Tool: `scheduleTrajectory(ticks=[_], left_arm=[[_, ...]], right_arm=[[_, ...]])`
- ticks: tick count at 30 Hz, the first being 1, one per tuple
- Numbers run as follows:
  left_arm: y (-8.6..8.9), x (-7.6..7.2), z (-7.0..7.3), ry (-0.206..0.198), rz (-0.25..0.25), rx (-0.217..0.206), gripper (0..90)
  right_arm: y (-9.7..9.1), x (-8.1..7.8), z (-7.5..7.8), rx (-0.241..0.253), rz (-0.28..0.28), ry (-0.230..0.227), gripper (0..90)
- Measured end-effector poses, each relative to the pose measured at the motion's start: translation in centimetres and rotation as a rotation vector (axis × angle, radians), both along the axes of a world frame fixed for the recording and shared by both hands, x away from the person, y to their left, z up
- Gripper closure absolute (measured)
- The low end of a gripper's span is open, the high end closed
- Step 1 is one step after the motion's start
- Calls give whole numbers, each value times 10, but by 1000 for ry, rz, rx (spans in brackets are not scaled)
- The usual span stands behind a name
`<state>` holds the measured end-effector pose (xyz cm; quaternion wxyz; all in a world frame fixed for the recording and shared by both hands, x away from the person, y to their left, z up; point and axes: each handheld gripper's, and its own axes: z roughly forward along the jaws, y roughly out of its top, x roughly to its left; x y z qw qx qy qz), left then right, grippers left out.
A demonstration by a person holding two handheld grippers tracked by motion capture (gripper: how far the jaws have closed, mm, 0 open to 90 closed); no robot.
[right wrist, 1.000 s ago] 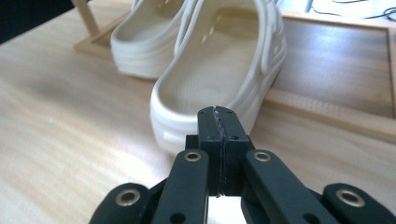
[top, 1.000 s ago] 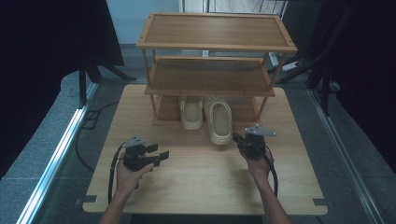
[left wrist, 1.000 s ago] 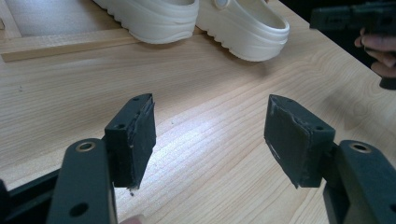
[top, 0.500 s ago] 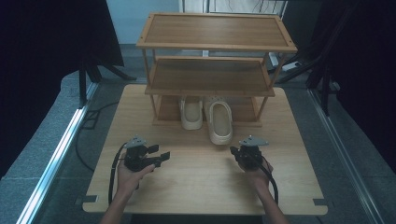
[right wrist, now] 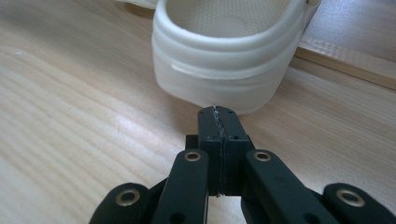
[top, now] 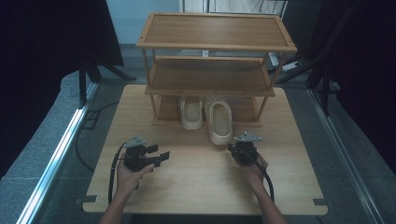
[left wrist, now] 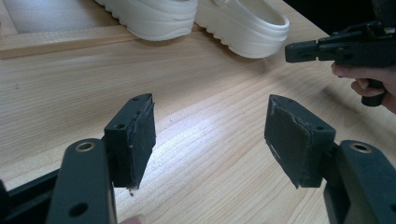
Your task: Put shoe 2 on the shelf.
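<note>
Nearest the person, two hands come in over the wooden bench (top: pixel 196 182), each holding a gripper. The left gripper (top: pixel 159 156) sits toward the bench's left side with its jaws spread wide apart and nothing between them; in the left gripper view (left wrist: pixel 210 140) only bare wood lies in the gap. The right gripper (top: pixel 232 149) is held near the middle-right of the bench, its jaws pressed together on nothing, as the right gripper view (right wrist: pixel 218 114) shows. Its tips point at the heel of a cream clog (top: pixel 219 122), close to it but not touching. A second cream clog (top: pixel 191 113) lies just beside the first, partly under the lowest shelf of a wooden shoe rack (top: pixel 210 77) standing at the far part of the bench.
</note>
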<state>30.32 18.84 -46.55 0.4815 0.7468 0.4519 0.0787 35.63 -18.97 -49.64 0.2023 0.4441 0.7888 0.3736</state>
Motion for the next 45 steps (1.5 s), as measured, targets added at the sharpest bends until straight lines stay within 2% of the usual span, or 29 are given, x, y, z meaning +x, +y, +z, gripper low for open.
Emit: scheduleTrajectory(ticks=[6,11,15,22,28,34,37,40,45], left_arm=[[0,1,-1,2,0,4,341],[-1,1,-3,6,-2,6,341],[0,2,-3,11,4,5,341],[3,3,-4,13,9,3,341],[5,4,-4,13,13,-1,341],[5,4,-4,13,15,2,341],[5,3,-4,11,12,-1,341],[7,3,-4,12,16,-2,341],[7,3,-3,12,18,-2,341]], right_arm=[[3,11,-3,5,-24,-8,896],[5,19,-3,22,-35,4,896],[12,29,-4,19,-37,3,896],[22,47,-5,48,-60,12,895],[30,58,-5,47,-72,-2,890],[32,67,-6,73,-98,7,889],[33,70,-6,67,-95,13,889],[33,73,-8,86,-107,3,870],[34,67,-6,62,-96,7,847]])
